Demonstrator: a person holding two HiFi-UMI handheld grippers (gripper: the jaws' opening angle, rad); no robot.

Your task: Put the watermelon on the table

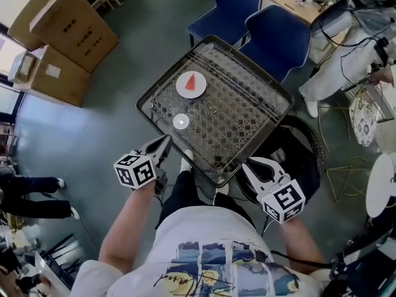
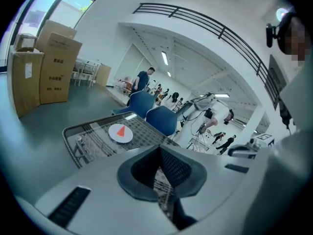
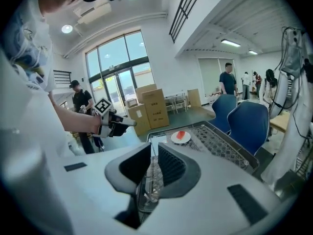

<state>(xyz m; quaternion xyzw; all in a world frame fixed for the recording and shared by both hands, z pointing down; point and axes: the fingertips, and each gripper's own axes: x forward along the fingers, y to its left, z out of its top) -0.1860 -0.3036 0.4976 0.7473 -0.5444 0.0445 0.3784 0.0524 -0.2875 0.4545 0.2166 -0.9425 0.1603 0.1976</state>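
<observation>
A red watermelon slice (image 1: 192, 82) lies on a white plate (image 1: 183, 91) on the wire-mesh table (image 1: 247, 113) in front of me. The slice also shows in the left gripper view (image 2: 121, 130) and the right gripper view (image 3: 181, 135). My left gripper (image 1: 168, 140) hangs off the table's near left edge, shut and empty, its pads meeting at the tip (image 2: 160, 148). My right gripper (image 1: 244, 164) hovers at the near right edge. Its pads (image 3: 153, 148) stand a thin slit apart with nothing between them. The left gripper (image 3: 128, 123) is also seen from the right one.
A small white disc (image 1: 180, 122) lies on the mesh near the plate. Two blue chairs (image 1: 278, 39) stand behind the table and a black seat (image 1: 303, 159) at its right. Cardboard boxes (image 1: 68, 23) sit far left. People stand at the right (image 1: 346, 54) and left (image 1: 31, 190).
</observation>
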